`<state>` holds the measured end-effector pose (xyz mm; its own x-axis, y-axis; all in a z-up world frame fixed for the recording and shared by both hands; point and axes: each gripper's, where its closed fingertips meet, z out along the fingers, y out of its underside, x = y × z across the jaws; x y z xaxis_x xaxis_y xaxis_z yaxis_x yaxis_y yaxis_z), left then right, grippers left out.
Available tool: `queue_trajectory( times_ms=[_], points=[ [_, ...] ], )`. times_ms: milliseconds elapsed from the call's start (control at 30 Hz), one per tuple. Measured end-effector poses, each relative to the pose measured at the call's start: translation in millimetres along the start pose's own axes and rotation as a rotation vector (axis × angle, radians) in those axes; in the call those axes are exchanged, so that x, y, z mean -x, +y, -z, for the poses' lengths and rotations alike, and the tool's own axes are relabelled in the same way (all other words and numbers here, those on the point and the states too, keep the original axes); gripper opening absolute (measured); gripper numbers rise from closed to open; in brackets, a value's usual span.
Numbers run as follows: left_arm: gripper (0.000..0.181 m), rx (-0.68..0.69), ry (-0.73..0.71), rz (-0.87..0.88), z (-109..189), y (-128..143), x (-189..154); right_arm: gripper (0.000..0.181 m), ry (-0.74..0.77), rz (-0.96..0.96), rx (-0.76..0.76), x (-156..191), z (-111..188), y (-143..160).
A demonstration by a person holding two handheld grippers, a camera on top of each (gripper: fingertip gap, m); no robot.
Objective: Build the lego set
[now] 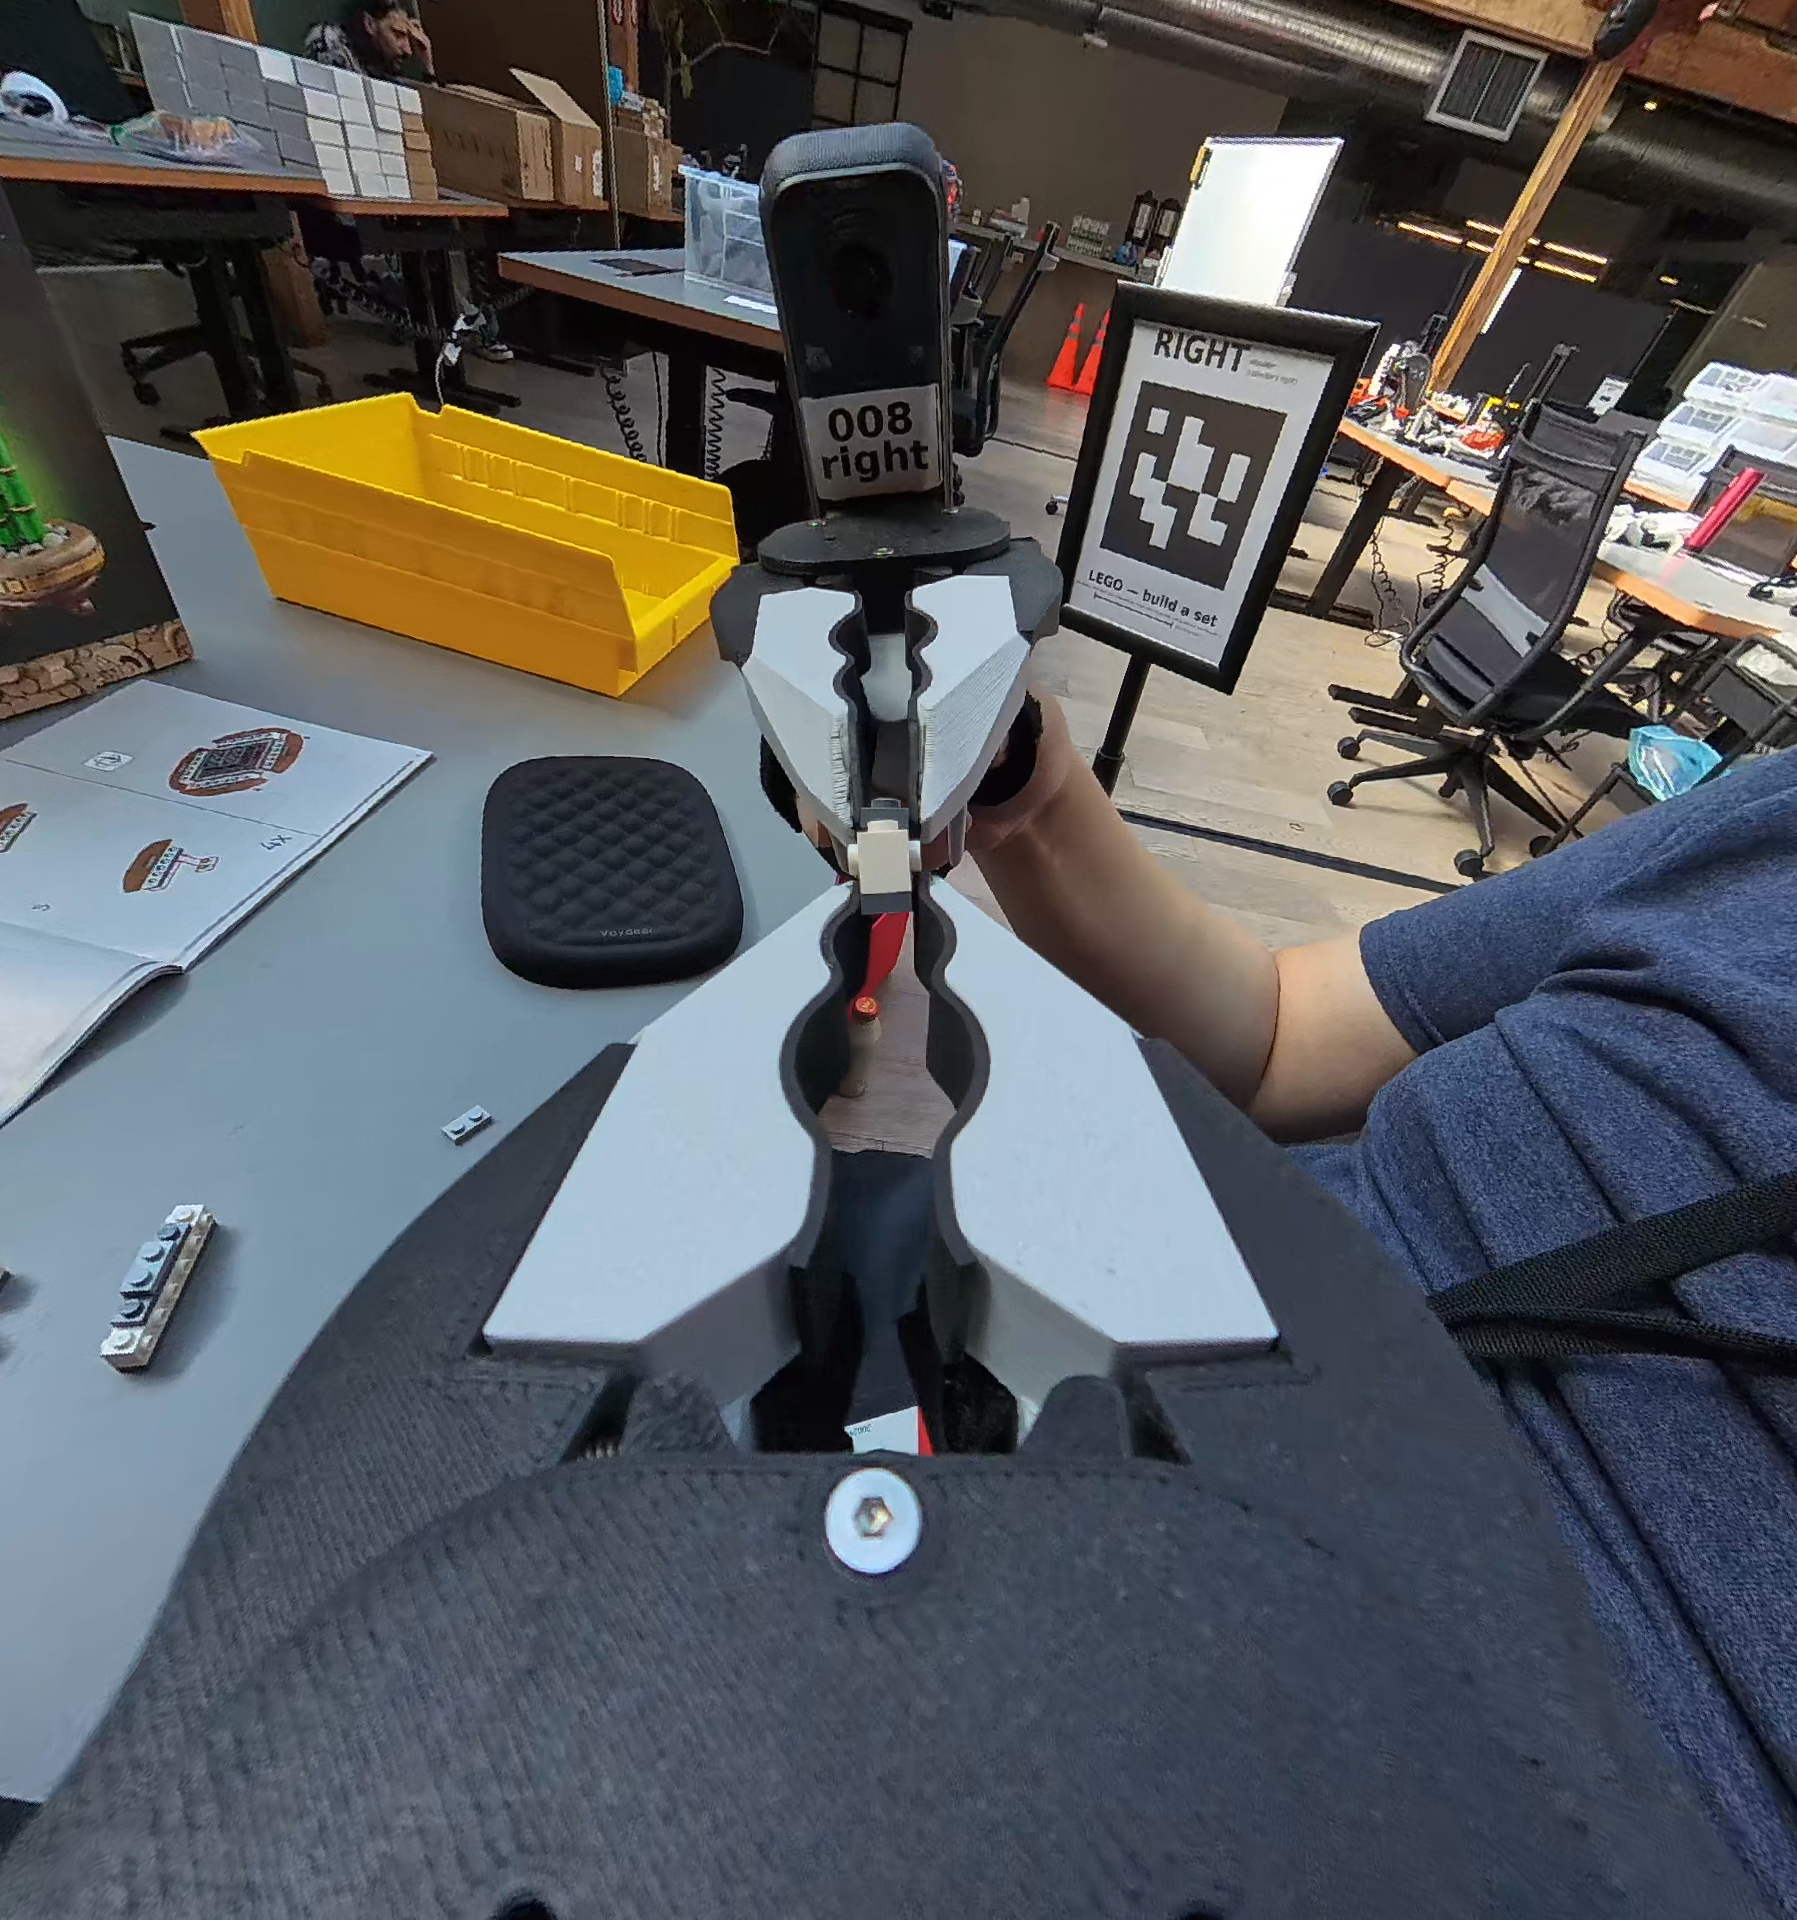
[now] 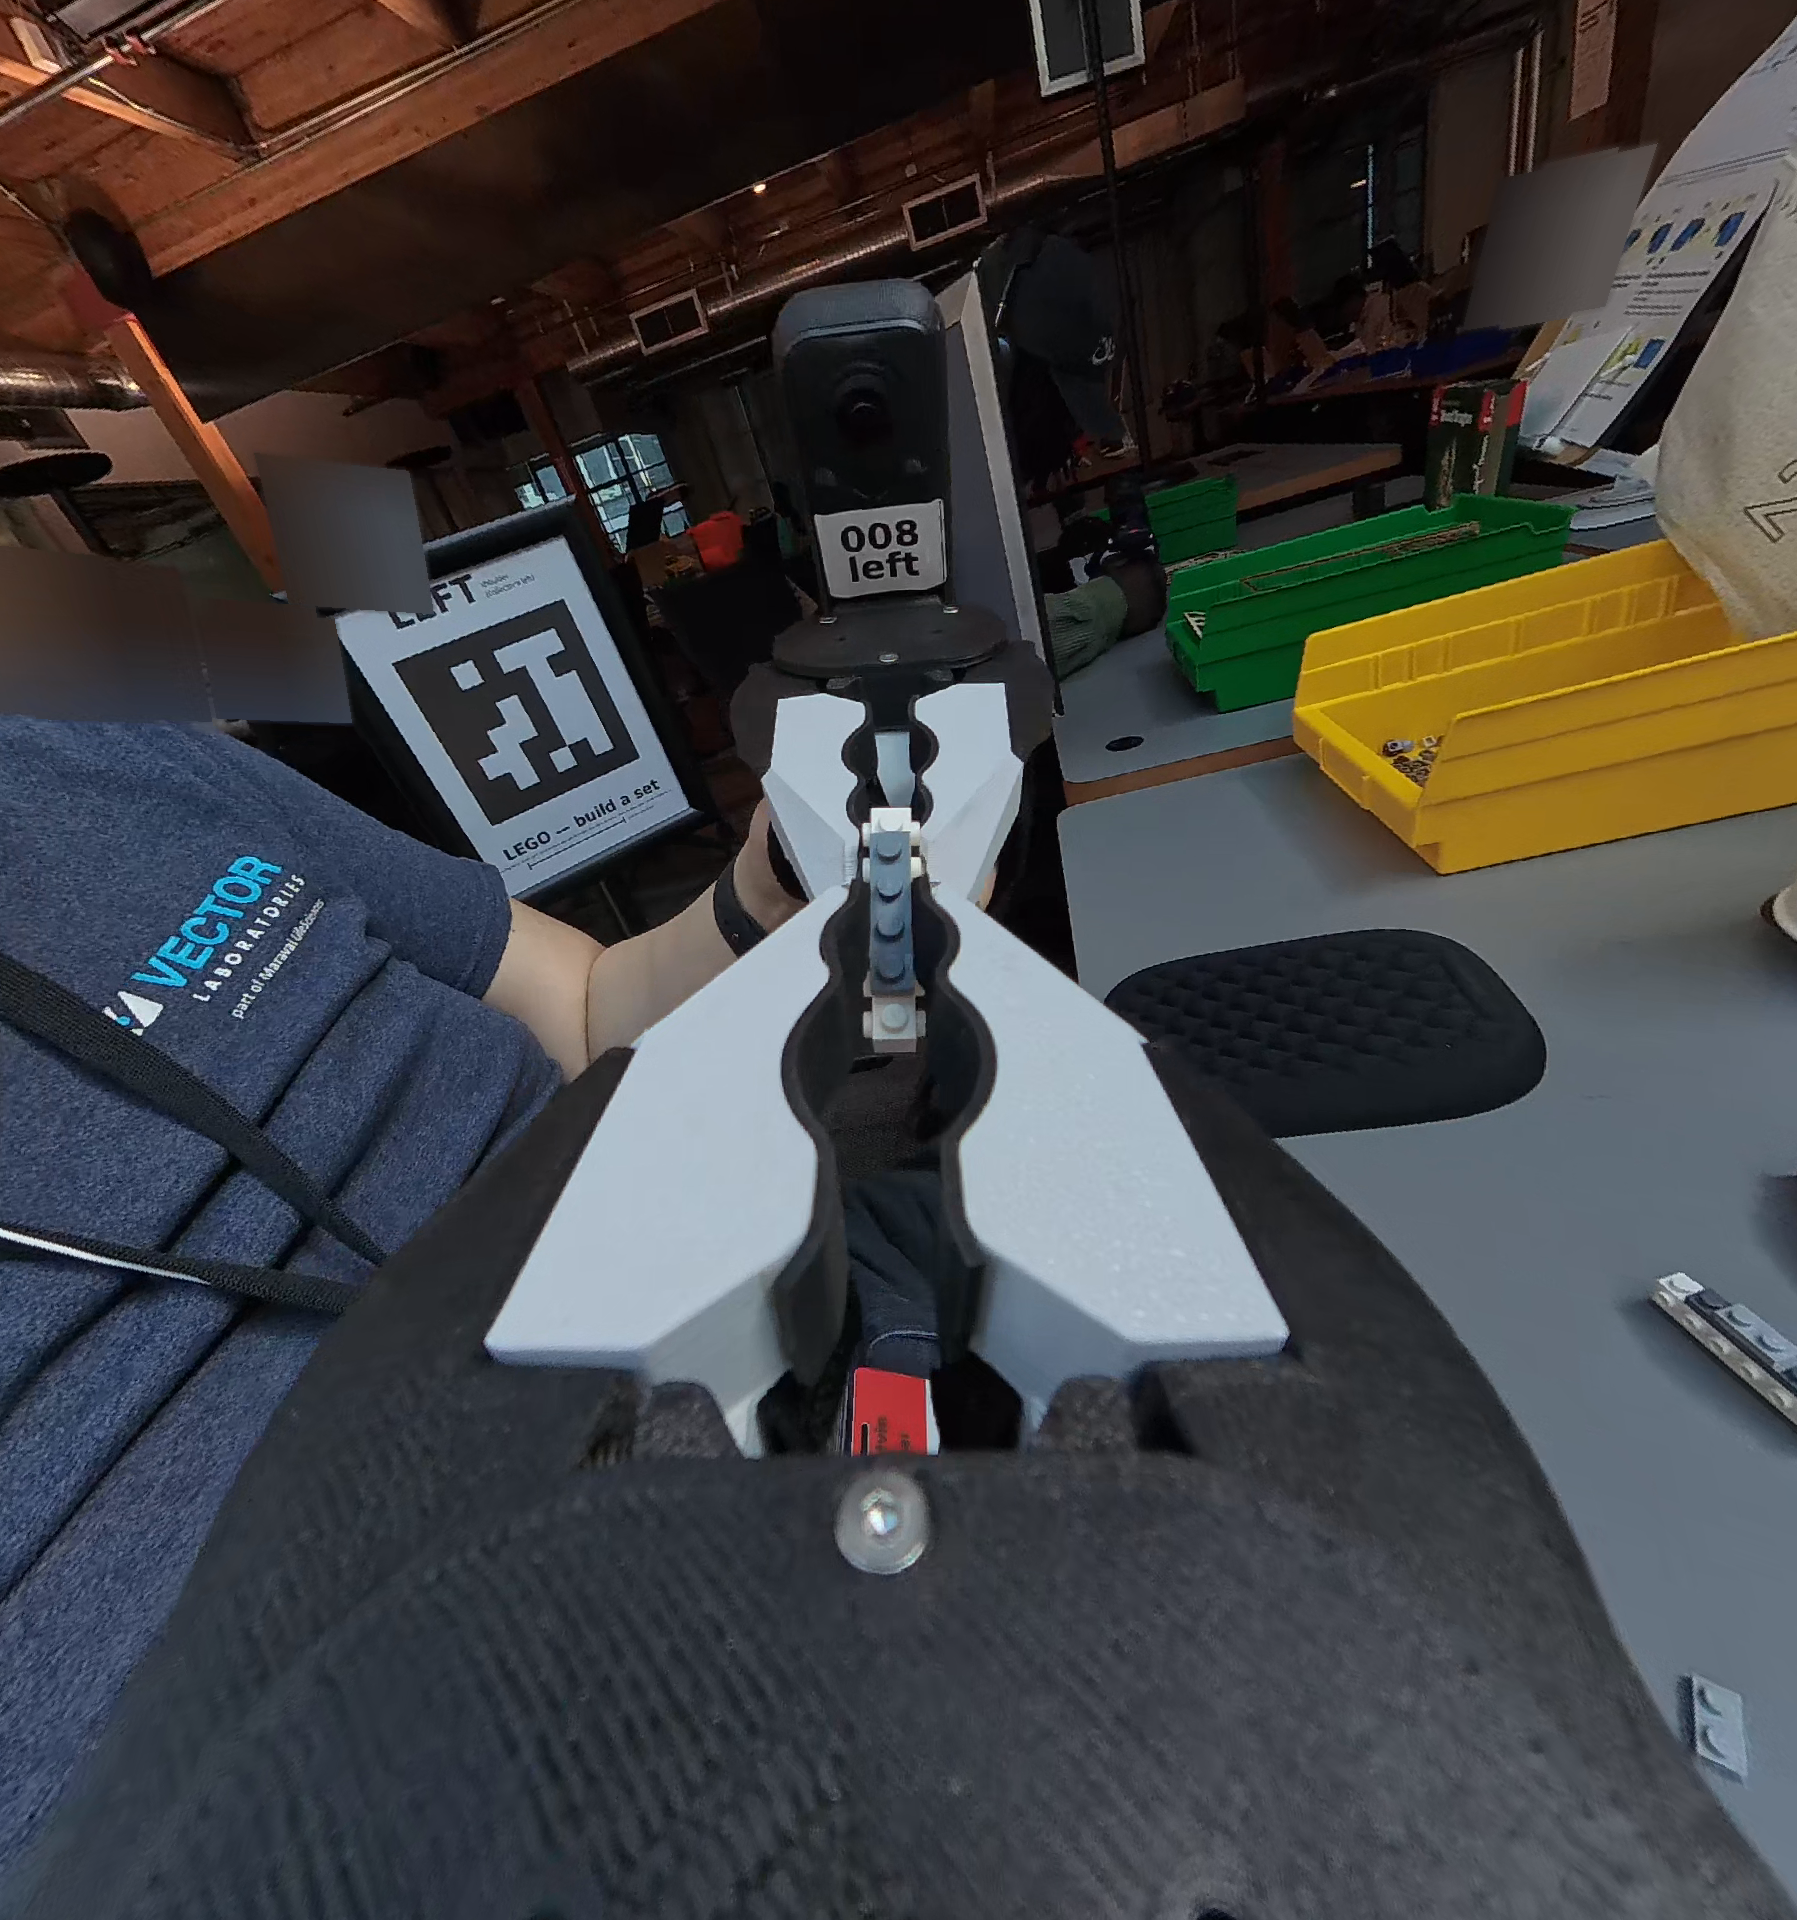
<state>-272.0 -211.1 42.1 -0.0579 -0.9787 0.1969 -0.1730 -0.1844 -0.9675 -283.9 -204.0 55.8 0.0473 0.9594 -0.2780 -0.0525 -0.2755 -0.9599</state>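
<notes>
Workshop, grey table point(image 1: 333, 1039): both grippers meet tip to tip above its edge.
Nearest, right gripper point(image 2: 889, 935) clamped on grey/white lego strip point(image 2: 892, 925); left gripper point(image 1: 881, 904) pinches strip's far end. Beyond: loose strips point(image 1: 158, 1286), wrist pad point(image 1: 611, 868), manual point(image 1: 135, 831), yellow bin point(image 1: 478, 540).

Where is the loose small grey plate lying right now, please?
In the left wrist view, the small grey plate lies on the grey table, between the instruction booklet and the left gripper.
</notes>
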Motion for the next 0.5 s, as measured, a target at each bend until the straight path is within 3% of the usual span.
queue_trajectory(
  times_ms=[500],
  points=[
    [0.006,0.015,0.035,0.053,1.6,1.1,-2.0,0.007,-0.062,-0.100,-0.029,0.9,-1.6,0.2]
  ],
)
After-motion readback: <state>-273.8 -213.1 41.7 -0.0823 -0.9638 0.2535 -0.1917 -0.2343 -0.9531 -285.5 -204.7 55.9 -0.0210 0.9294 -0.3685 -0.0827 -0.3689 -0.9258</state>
